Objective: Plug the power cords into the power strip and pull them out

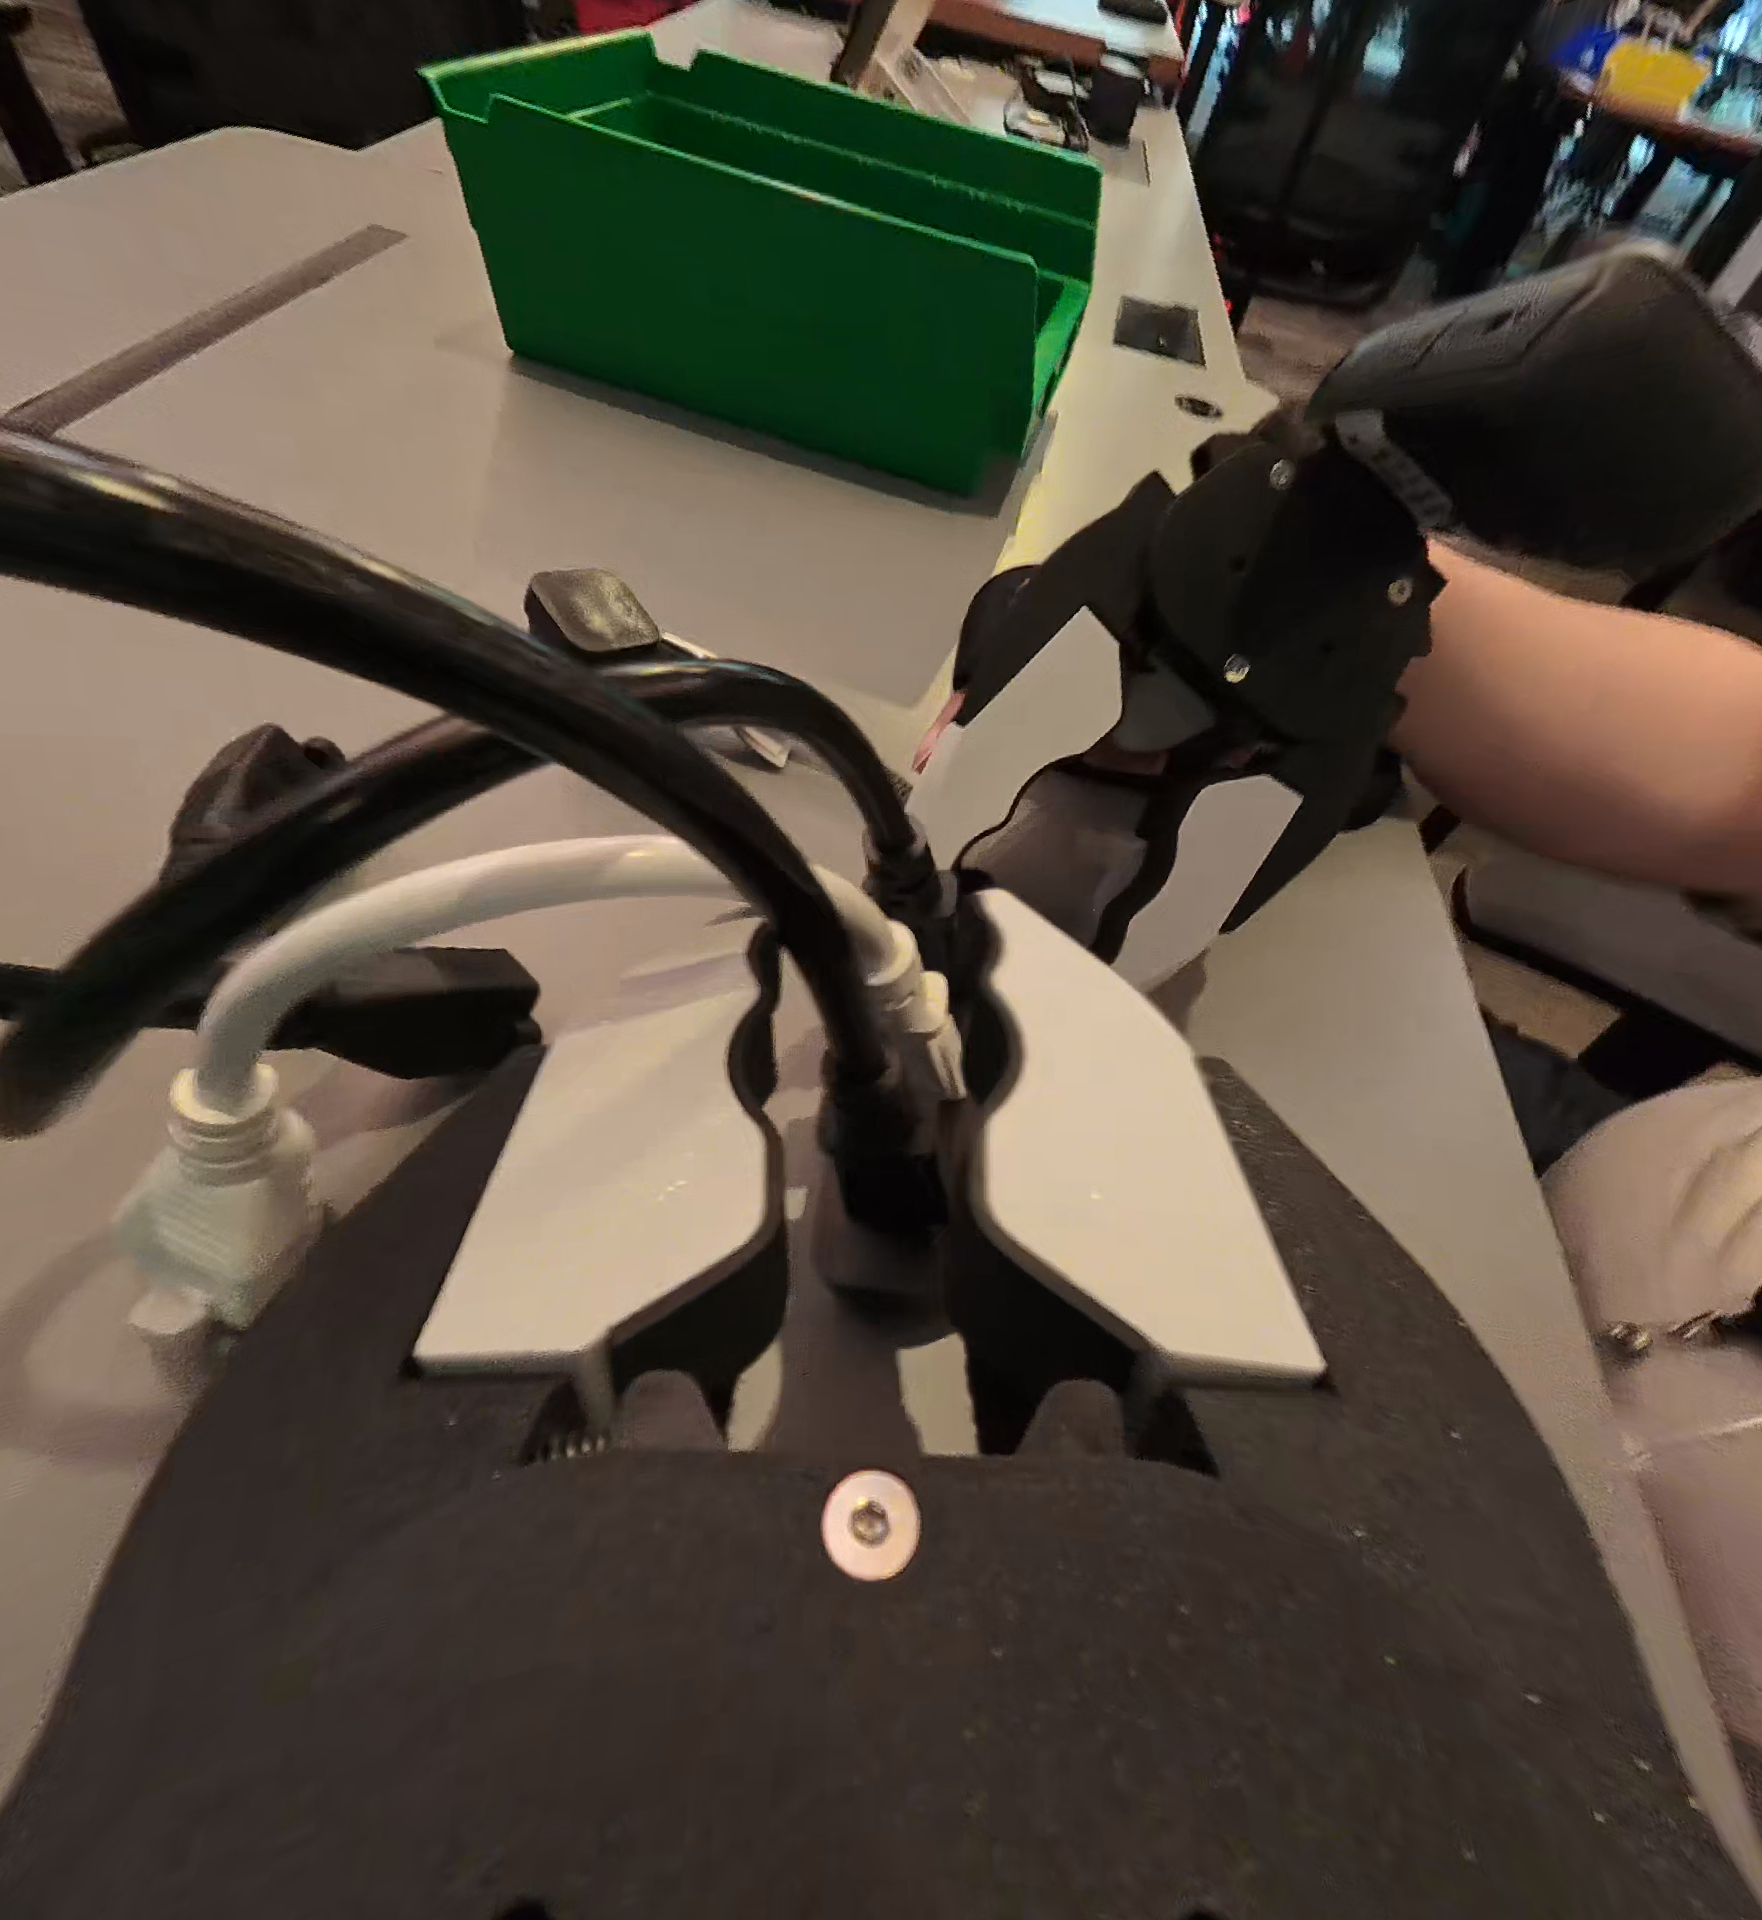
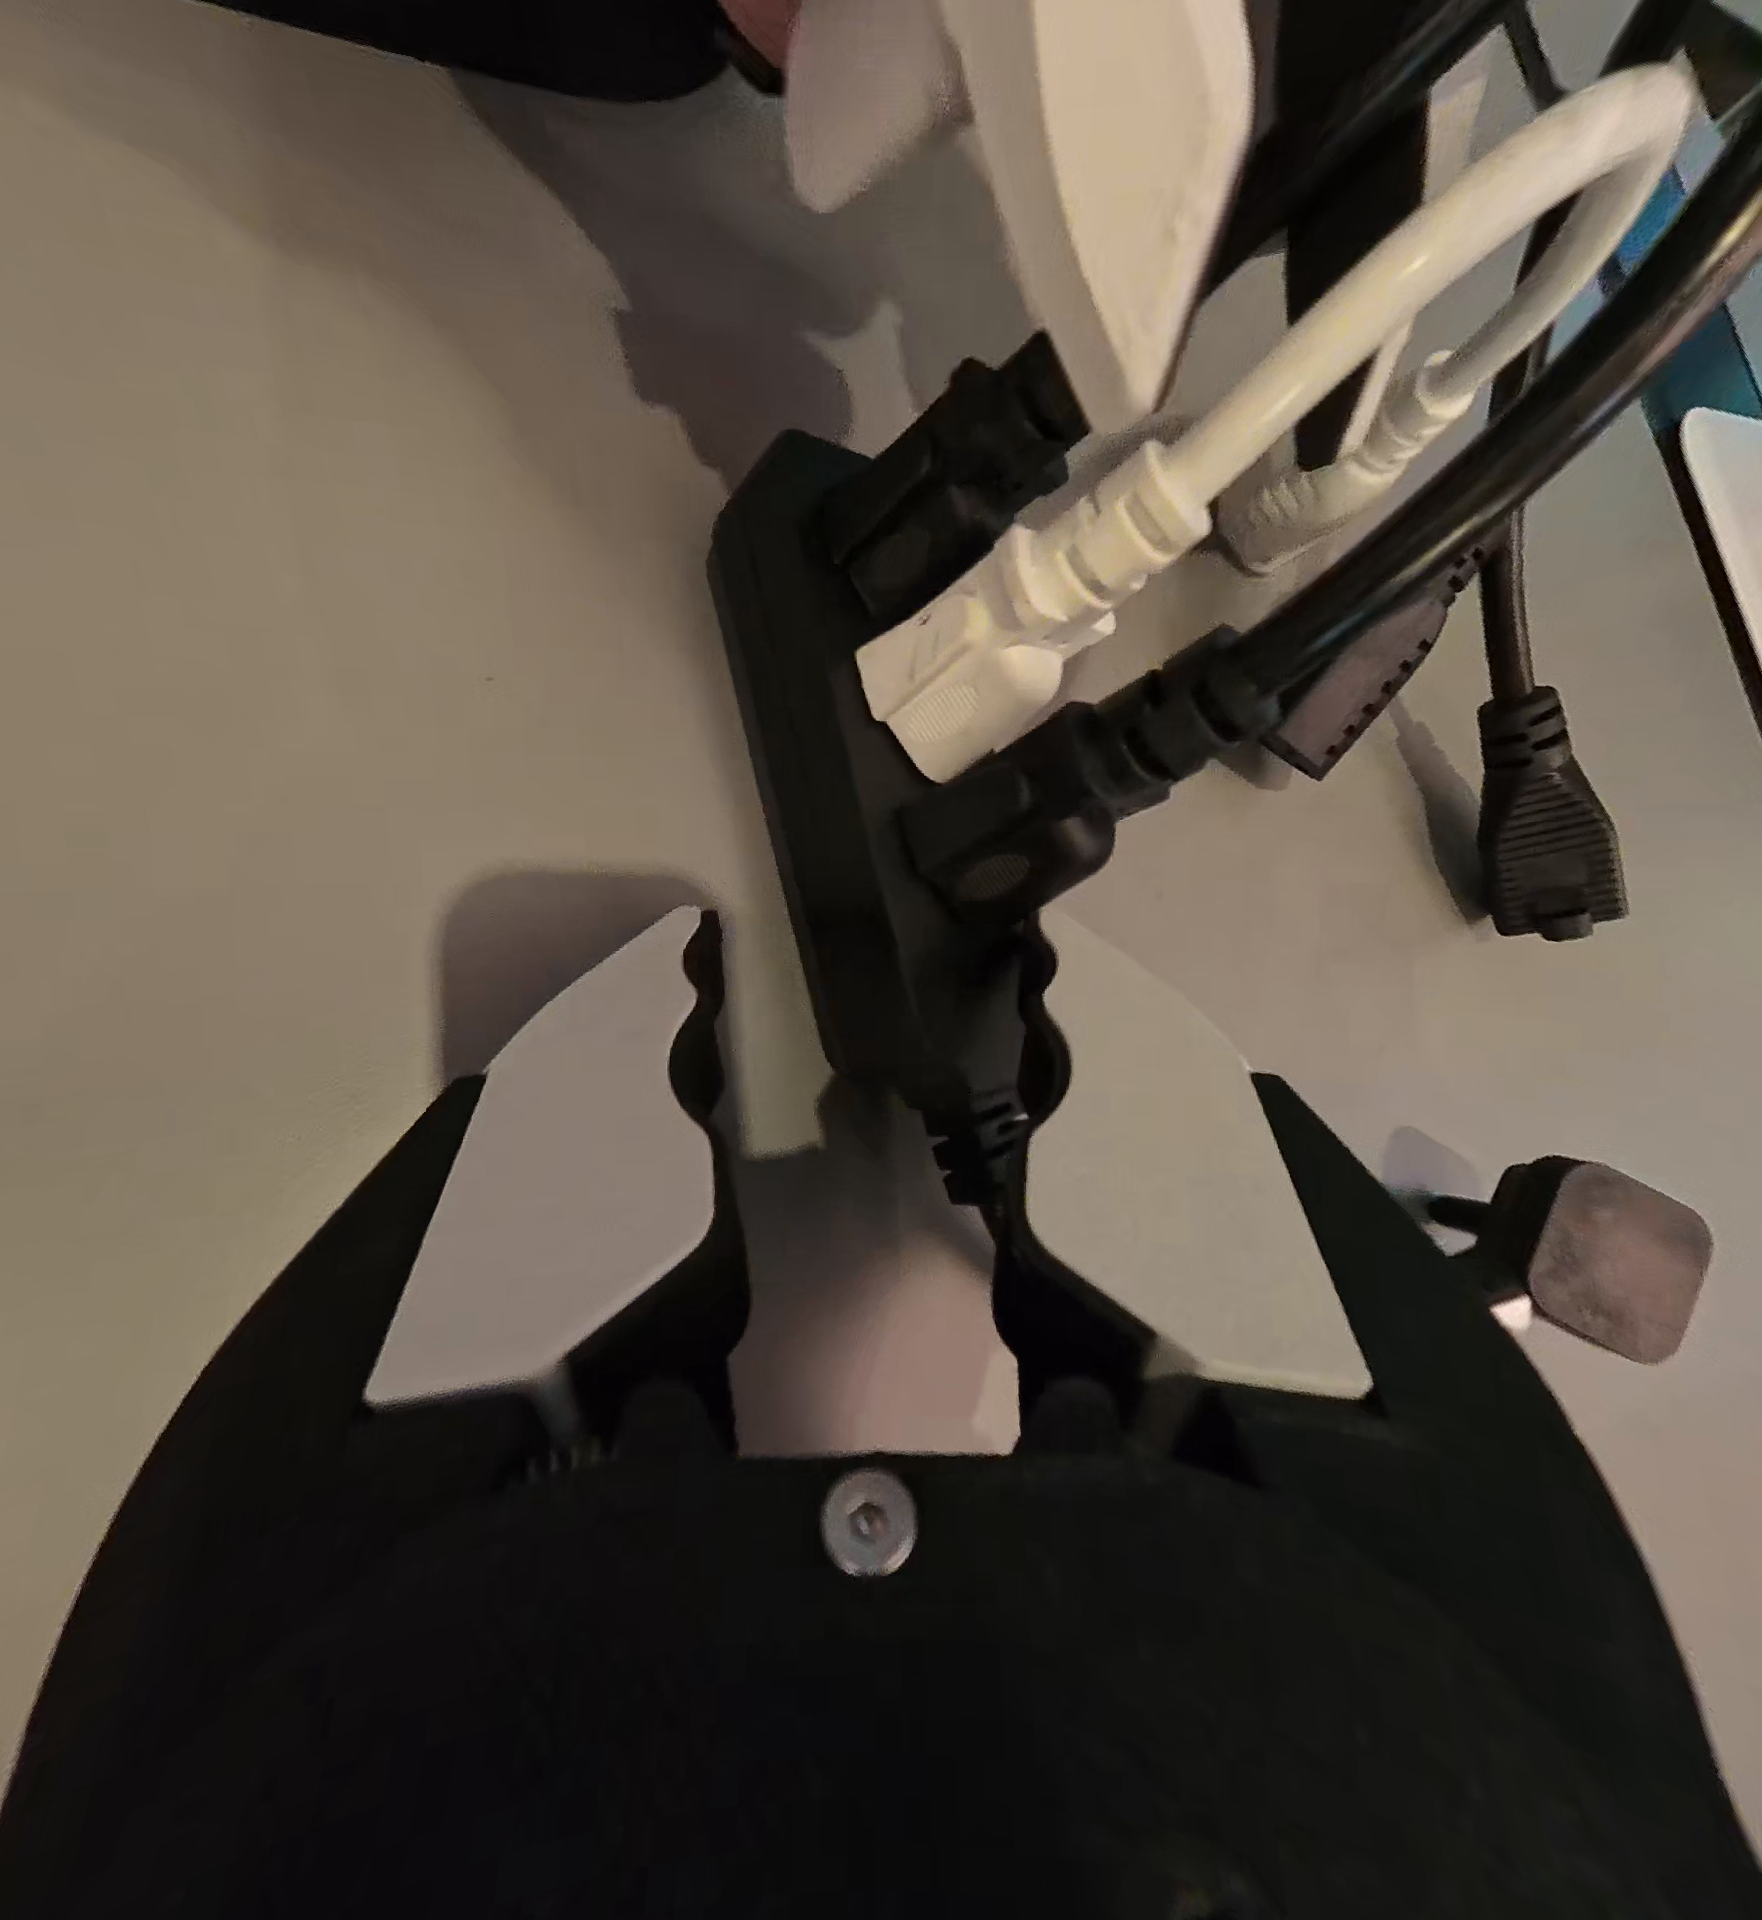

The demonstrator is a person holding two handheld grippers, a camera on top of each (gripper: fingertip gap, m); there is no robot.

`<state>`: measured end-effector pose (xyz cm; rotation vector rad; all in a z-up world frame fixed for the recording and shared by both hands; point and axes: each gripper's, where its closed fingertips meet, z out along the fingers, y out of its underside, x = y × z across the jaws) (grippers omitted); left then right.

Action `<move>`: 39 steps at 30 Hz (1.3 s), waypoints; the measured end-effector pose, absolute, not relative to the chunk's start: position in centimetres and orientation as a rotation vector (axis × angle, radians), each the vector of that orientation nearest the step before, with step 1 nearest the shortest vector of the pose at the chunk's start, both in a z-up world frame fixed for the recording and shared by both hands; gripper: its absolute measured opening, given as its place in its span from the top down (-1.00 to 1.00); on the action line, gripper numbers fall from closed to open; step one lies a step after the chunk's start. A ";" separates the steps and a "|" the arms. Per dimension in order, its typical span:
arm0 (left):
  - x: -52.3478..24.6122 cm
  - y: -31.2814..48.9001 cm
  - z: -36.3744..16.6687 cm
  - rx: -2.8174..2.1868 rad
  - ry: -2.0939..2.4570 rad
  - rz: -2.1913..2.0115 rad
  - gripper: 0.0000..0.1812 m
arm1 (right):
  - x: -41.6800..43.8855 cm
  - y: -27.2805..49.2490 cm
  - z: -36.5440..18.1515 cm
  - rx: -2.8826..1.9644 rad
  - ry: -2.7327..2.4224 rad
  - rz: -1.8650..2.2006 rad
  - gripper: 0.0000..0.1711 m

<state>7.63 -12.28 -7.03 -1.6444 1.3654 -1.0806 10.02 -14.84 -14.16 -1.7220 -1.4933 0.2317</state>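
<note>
A black power strip (image 2: 783, 665) lies on the grey table with a black plug (image 2: 918, 509), a white plug (image 2: 981, 665) and another black plug (image 2: 1012, 831) in its sockets. My left gripper (image 1: 872, 920) is shut on the end black plug (image 1: 882, 1153); the white plug (image 1: 924, 1013) stands behind it. My right gripper (image 2: 869, 930) is open around the strip's cord end, and its right finger touches the strip's cord (image 2: 970, 1132). It also shows in the left wrist view (image 1: 1178, 925).
A green bin (image 1: 752, 281) stands at the back of the table. Loose cord ends lie around: a white one (image 1: 222, 1195), a black one (image 2: 1552, 821) and a square black plug (image 2: 1604, 1268). Thick black cords (image 1: 337, 592) arch over the strip. About 9 centimetres separates my left fingertips from my right.
</note>
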 end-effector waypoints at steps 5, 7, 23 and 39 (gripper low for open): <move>7.5 -11.8 -7.3 -1.574 1.489 -1.048 0.78 | 10.2 -14.3 -14.1 -1.707 -1.460 0.159 0.45; 7.5 -11.8 -7.6 -1.569 1.506 -1.098 0.73 | 9.9 -13.9 -14.0 -1.700 -1.453 0.155 0.51; 6.1 -9.1 -8.7 -1.523 1.554 -0.969 0.81 | 7.5 -10.1 -14.1 -1.795 -1.812 0.386 0.47; 6.0 -10.7 -8.9 -1.503 1.537 -0.995 0.84 | 6.6 -10.8 -15.0 -1.722 -1.756 0.602 0.45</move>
